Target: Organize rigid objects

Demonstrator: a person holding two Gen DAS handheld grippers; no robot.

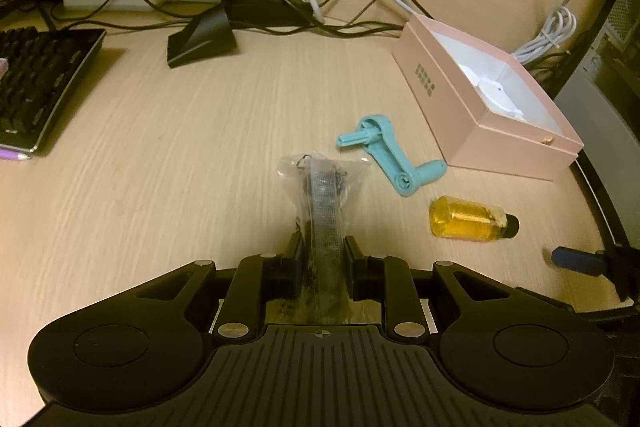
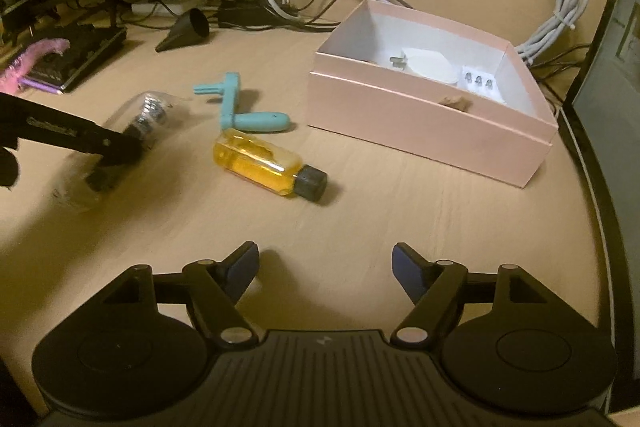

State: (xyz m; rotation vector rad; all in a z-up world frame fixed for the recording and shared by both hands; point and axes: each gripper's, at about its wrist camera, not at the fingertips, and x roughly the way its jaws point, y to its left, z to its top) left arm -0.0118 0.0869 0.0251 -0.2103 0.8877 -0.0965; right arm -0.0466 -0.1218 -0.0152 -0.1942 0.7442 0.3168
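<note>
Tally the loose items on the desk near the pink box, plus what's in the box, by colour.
Teal: 1, crank handle
Yellow: 1, bottle
Clear: 1, plastic bag, held by the left gripper
White, in the pink box: 2, plug adapters
Total: 5

We see a clear plastic bag (image 1: 320, 195) of dark parts, clamped between the left tongs (image 1: 323, 259). A teal crank handle (image 1: 390, 157) lies flat beside it. An amber bottle (image 2: 268, 167) with a black cap lies on its side. Behind stands an open pink box (image 2: 432, 123) holding white plugs (image 2: 430, 67).
</note>
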